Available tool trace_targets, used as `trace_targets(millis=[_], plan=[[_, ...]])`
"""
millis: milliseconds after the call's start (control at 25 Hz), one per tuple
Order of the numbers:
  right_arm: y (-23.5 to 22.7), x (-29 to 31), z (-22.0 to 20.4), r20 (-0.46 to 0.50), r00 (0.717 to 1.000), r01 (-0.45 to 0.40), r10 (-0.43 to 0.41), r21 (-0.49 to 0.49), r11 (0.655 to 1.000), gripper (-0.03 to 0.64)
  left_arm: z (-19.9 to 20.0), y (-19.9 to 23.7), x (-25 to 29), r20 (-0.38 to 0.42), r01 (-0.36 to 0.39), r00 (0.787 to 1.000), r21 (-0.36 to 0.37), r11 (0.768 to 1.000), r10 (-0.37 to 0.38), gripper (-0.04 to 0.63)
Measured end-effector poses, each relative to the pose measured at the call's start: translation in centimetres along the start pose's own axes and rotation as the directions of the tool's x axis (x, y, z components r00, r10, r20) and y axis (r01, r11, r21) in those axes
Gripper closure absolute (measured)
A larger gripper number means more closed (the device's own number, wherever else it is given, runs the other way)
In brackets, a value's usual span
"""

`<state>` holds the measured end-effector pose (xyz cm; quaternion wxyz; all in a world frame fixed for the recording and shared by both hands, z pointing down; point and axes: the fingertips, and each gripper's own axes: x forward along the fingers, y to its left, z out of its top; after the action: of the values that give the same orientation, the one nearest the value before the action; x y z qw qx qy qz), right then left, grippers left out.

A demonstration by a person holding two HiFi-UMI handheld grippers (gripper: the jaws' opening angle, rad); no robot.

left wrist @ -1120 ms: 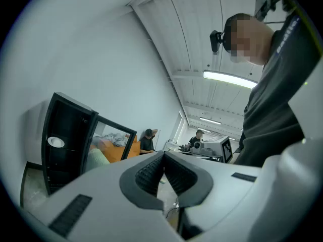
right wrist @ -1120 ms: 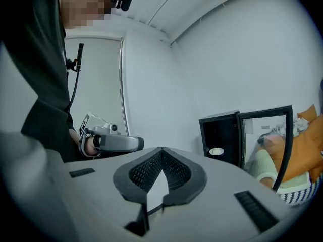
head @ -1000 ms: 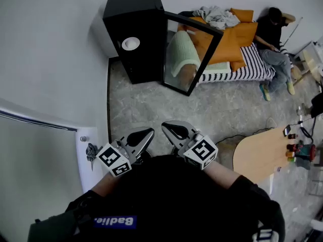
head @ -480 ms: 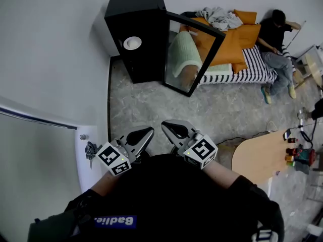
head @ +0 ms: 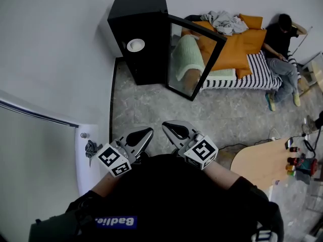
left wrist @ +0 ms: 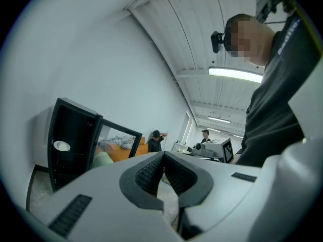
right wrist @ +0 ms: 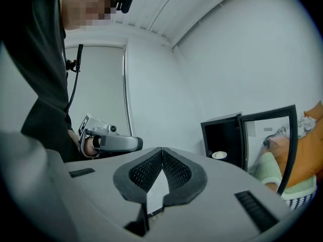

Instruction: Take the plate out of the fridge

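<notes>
**Plate far ahead, both grippers shut & empty**

Plate (head: 135,45) sits inside the open fridge (head: 126,14), flat, on what looks like a shelf; can't tell how near the shelf's front edge. Fridge stands on the floor vs. the wall, well apart from both grippers, across bare floor. Door (head: 194,54) is swung out to the fridge's right, so the opening faces the person.

Left gripper (head: 143,133): jaws together, nothing betw. them. Right gripper (head: 169,127): jaws together, also empty. Both held close to the body, side by side, pointing fwd.

Key relation: plate lies straight ahead of the left gripper, ahead and a bit left of the right one. Left looks marginally nearer; the open door is on the right gripper's side. Plate is round, so no long axis to line up with; prob. a rim grab.

Count: 1 plate, 1 fridge, 1 door, 2 grippers.
</notes>
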<state>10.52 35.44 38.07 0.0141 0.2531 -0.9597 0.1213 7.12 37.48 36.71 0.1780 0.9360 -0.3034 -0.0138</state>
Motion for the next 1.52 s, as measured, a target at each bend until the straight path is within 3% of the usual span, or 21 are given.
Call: trace_targets(millis=[480, 720, 1520], plan=[[-2.2, -0.9, -1.3, -0.043, 0.995, -0.087, 0.090, 0.051, 0.995, 0.607, -0.9, 0.5, 2.4, 0.018, -0.061, 0.998, -0.020, 0.998, 0.061, 0.588], [-4.9, 1.4, -1.2, -0.063, 0.996, -0.059, 0.064, 0.065, 0.996, 0.607, -0.2, 3.7, 3.4, 0.037, -0.040, 0.998, -0.035, 0.999, 0.042, 0.588], [-14.8, 20.2, 0.7, -0.119, 0.992, 0.069, -0.051, 0.149, 0.986, 0.607, 7.1, 25.3, 4.8, 0.008, 0.092, 0.996, -0.098, 0.991, -0.092, 0.588]])
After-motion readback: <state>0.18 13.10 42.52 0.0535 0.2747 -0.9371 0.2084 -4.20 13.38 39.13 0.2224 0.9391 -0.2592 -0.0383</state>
